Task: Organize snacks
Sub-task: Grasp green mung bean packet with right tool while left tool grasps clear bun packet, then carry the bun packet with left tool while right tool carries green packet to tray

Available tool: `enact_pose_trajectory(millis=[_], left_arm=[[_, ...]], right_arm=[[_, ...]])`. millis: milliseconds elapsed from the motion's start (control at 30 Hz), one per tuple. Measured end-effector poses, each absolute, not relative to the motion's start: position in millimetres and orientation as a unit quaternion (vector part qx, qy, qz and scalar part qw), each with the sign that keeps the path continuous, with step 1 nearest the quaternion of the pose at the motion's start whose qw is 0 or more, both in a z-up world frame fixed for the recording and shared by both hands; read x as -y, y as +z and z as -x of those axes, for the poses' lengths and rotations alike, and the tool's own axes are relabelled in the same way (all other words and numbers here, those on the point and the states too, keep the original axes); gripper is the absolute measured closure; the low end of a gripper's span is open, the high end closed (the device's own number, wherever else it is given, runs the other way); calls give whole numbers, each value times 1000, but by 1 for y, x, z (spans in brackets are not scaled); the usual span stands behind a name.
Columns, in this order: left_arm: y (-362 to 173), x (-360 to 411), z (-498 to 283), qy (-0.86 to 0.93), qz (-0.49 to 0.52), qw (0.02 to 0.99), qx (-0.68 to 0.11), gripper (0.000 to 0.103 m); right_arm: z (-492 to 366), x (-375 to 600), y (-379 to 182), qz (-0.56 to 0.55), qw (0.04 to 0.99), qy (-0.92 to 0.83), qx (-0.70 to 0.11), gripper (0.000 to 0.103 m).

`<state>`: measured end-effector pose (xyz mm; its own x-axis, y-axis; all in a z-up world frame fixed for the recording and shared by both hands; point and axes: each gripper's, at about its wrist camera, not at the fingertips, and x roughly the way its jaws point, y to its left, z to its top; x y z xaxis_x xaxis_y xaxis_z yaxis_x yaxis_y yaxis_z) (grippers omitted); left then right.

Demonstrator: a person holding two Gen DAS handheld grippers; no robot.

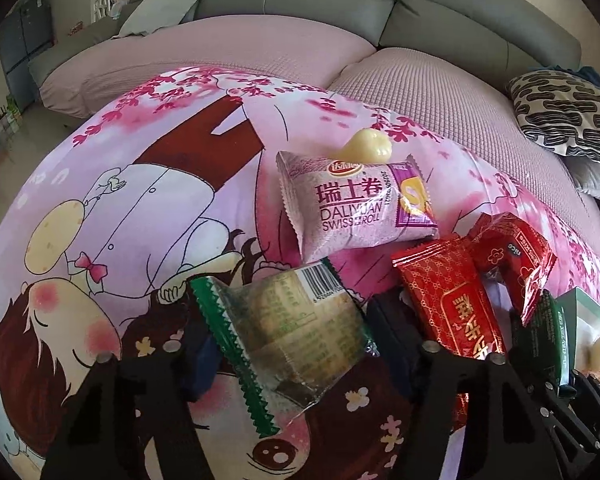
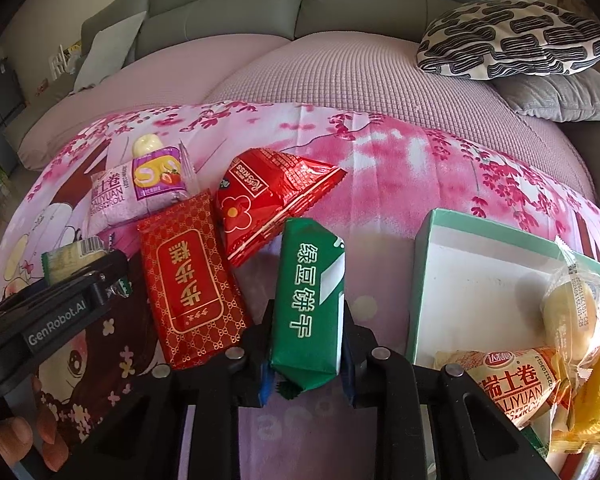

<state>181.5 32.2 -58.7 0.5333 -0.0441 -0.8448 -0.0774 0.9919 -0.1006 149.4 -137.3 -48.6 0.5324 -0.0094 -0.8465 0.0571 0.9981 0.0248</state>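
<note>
**Two packets in the jaws, box waiting to the right**

The right hand-held gripper is clenched on the green biscuit packet, its pads pressing the packet's sides near the crimped lower end; the rest of the packet juts forward, away from the jaws. It looks light, with a slick film wrapper and probably brittle biscuits inside, so a gentle squeeze across the firm middle seems safer than pinching the floppy crimp. Just to this gripper's right lies the mint-edged box, already holding several yellow-wrapped snacks.

The left hand-held gripper has the clear green-edged packet between its jaws, which sit against its two edges; I judge this a grasp on it. The packet looks soft, crinkly and easily crushed. Ahead of this gripper lies the pink swiss-roll packet, puffy and light, and to its right the red patterned packet and the red foil packet, all on the cartoon-printed cloth.
</note>
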Motion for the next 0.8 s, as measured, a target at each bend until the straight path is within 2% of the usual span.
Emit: enact_pose_trajectory(millis=[300, 800], left_arm=[[-50, -39, -174, -24, 115, 871, -478, 50], [-4, -23, -144, -80, 133, 886, -437, 53]], right_arm=[[-132, 142, -38, -48, 881, -15, -470, 77], [-79, 165, 7, -82, 901, -32, -424, 77]])
